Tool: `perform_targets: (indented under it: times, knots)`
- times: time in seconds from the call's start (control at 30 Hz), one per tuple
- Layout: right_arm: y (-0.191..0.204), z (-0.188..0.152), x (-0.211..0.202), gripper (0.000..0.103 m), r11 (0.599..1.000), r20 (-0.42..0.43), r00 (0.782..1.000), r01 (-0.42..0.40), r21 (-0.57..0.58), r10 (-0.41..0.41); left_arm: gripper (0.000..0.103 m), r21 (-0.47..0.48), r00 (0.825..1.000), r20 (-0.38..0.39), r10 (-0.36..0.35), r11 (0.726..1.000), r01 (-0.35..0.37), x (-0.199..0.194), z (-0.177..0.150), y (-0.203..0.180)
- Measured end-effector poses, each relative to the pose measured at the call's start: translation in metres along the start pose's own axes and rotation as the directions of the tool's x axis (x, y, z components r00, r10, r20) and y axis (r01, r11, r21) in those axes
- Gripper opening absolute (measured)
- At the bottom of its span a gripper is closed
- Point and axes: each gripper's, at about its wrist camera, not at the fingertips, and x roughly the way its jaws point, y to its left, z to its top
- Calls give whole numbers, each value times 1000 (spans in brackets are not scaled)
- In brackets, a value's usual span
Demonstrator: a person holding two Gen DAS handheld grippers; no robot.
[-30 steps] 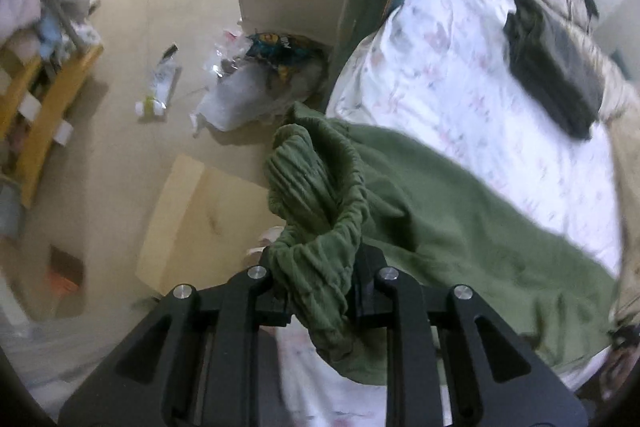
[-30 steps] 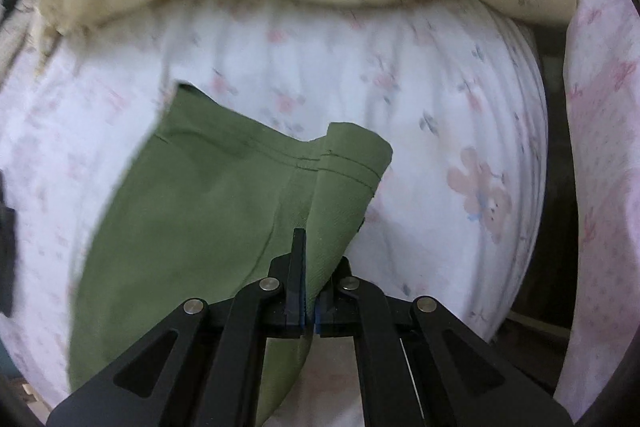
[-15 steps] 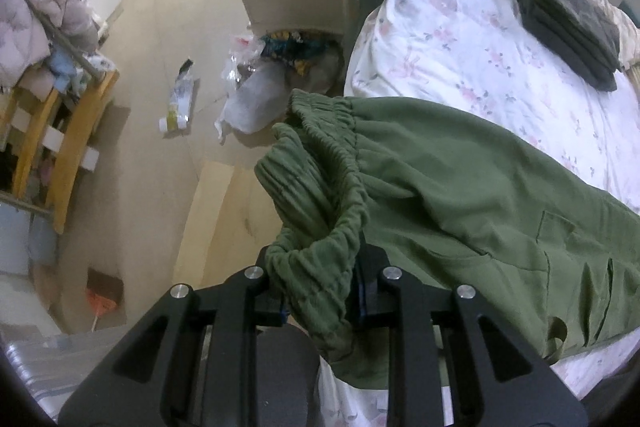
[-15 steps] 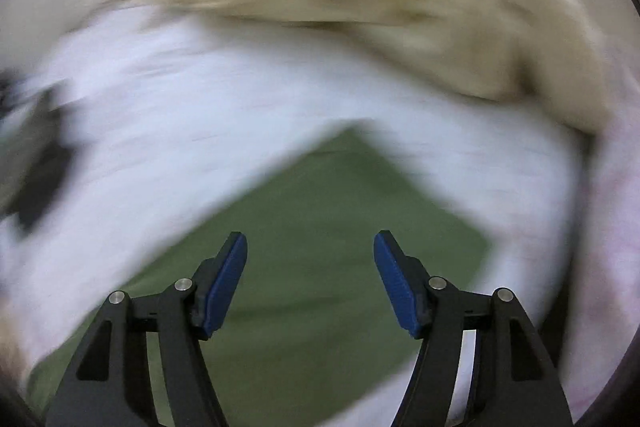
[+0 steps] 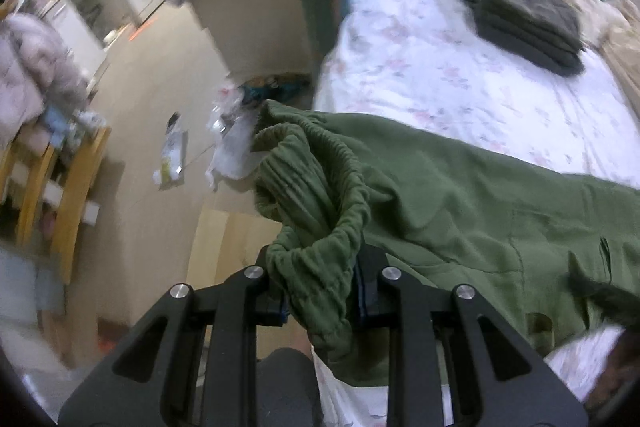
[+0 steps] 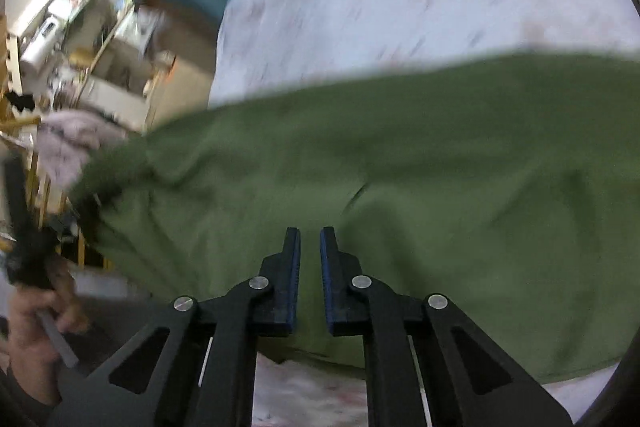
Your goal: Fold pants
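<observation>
Floral sheets cover the bed (image 5: 460, 75), where your green pants (image 5: 460, 195) lie stretched across the lower half of the left wrist view, long axis running from the bunched waistband at centre toward the right edge. Your left tool (image 5: 320, 301) is clamped on that waistband (image 5: 320, 195), lifting it off the mattress edge above the floor. Your right tool (image 6: 310, 247), fingers nearly together with a narrow gap and nothing between them, hovers low over the pants' flat middle at the frame's centre; whether it touches the cloth is unclear through the blur. Folded dark clothes (image 5: 524, 15) sit at upper right. Judging by position, your right tool is nearer the leg end for the next fold.
</observation>
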Motion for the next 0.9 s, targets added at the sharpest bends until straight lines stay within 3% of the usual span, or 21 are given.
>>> perform_targets:
  times: [0.1, 0.13, 0.2, 0.3, 0.47, 0.5, 0.53, 0.57, 0.6, 0.63, 0.77, 0.8, 0.9]
  knots:
    - [2, -21, 47, 10, 1000, -113, 994, -5, -15, 3, 18, 83, 999, 22, -30, 996, 29, -5, -3, -17]
    - [-3, -28, 56, 3, 1000, -140, 990, 5, -6, -6, 18, 102, 999, 23, -47, 994, 44, -6, -3, -21]
    - [-9, -37, 64, 0, 1000, -145, 989, 19, 8, -18, 18, 143, 997, 34, -71, 988, 65, -10, -5, -31]
    - [-9, -37, 51, 3, 1000, -154, 988, 5, 16, -3, 18, 211, 995, 86, -59, 977, 40, -20, -7, -47]
    - [-23, -34, -16, 8, 999, -58, 998, -32, -21, 30, 18, 237, 984, 165, -70, 971, 29, -34, -7, -61]
    - [-33, -31, -33, 12, 1000, -33, 999, -23, -6, 23, 18, 257, 978, 198, -64, 966, 11, -40, -8, -69]
    - [-41, -27, -47, 26, 1000, -8, 1000, -11, 7, 11, 18, 270, 974, 218, -57, 963, -4, -44, -10, -75]
    - [-53, -25, -64, 42, 1000, 16, 1000, 11, 20, -12, 18, 285, 969, 242, -50, 958, -22, -49, -13, -83]
    - [-61, -22, -73, 72, 999, 26, 999, 37, 29, -37, 18, 324, 958, 282, -48, 945, -48, -57, -17, -100]
    - [-74, -22, -89, 79, 996, 59, 995, 73, 49, -76, 18, 354, 952, 303, -43, 932, -71, -61, -20, -112]
    - [-122, -23, -144, 79, 985, 143, 982, 102, 141, -122, 18, 476, 937, 344, -56, 871, -122, -74, -34, -179]
    - [-129, -22, -153, 79, 982, 165, 979, 89, 166, -117, 19, 518, 936, 348, -59, 844, -139, -75, -40, -206]
    - [-162, -30, -187, 79, 962, 252, 963, 26, 272, -97, 20, 599, 948, 309, -75, 790, -133, -67, -57, -262]
